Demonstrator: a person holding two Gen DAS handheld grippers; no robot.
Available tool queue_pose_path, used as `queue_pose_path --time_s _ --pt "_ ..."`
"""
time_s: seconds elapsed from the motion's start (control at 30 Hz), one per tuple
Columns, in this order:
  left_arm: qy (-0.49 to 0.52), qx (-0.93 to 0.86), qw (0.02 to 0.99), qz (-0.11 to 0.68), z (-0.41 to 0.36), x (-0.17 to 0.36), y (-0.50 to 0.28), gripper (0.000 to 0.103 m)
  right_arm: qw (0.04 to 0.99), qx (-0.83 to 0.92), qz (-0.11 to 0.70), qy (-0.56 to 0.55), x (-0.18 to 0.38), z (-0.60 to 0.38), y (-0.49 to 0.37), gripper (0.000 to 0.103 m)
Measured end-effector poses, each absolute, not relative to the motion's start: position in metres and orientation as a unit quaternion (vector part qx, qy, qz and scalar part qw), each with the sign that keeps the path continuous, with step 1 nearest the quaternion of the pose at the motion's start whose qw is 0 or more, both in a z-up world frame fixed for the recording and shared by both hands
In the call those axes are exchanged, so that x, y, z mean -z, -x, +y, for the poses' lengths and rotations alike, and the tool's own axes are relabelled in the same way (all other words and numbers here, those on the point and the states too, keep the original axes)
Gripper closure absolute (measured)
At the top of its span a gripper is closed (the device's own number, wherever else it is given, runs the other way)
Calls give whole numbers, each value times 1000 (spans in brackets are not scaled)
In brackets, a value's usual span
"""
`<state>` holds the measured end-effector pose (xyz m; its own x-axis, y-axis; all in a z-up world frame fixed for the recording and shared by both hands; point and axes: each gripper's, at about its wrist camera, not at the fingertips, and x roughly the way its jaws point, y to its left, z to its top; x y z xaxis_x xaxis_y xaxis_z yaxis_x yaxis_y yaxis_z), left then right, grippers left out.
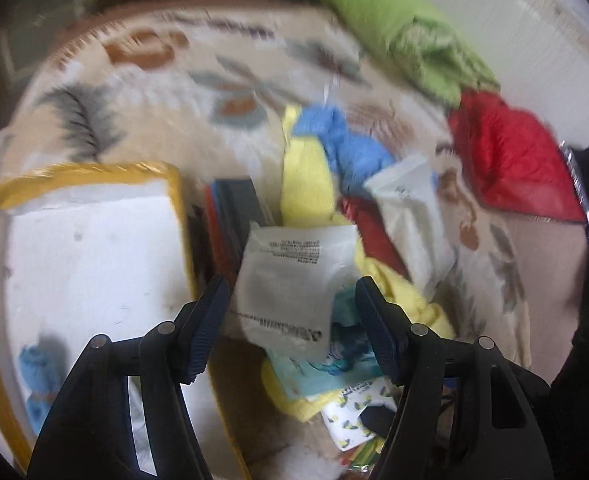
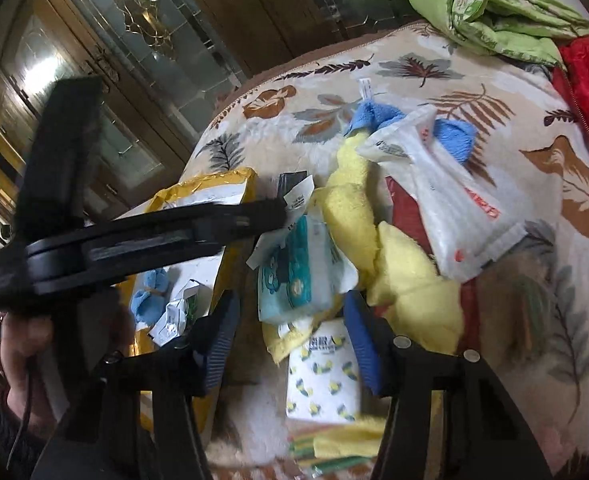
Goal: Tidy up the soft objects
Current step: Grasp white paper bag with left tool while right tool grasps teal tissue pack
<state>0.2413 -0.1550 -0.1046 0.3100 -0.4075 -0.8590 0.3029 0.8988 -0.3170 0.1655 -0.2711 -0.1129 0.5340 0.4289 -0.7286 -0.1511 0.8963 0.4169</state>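
Note:
A pile of soft things lies on a leaf-patterned blanket [image 2: 474, 92]: yellow towels [image 2: 410, 280], a blue cloth [image 2: 454, 136], a white plastic bag [image 2: 454, 208], a teal tissue pack [image 2: 294, 272] and a lemon-print tissue pack [image 2: 326, 376]. My left gripper [image 1: 290, 320] is open, its jaws on either side of a white printed packet [image 1: 294, 272] above the pile. It also shows in the right wrist view [image 2: 286, 204], reaching in from the left. My right gripper [image 2: 290, 344] is open, low over the two tissue packs.
A yellow-rimmed white bag [image 1: 86, 248] stands open at the left with a blue cloth [image 1: 38, 376] and crumpled paper inside. A green folded quilt [image 2: 494, 12] and a red garment [image 2: 586, 80] lie at the far right. A glass-door cabinet [image 2: 114, 40] stands behind.

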Motion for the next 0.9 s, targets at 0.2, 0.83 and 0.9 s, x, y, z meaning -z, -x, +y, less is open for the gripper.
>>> queue_pose_path --time_s 0.2,0.83,0.9 --pt "53 228 789 568 -156 126 -250 60 858 -141 467 -160 129 -272 -179 59" --pt "148 222 815 514 -100 99 -197 95 842 -179 499 -97 141 -249 -144 44" --pt "158 227 817 506 -90 95 -185 95 848 -177 495 -75 139 -243 -137 59"
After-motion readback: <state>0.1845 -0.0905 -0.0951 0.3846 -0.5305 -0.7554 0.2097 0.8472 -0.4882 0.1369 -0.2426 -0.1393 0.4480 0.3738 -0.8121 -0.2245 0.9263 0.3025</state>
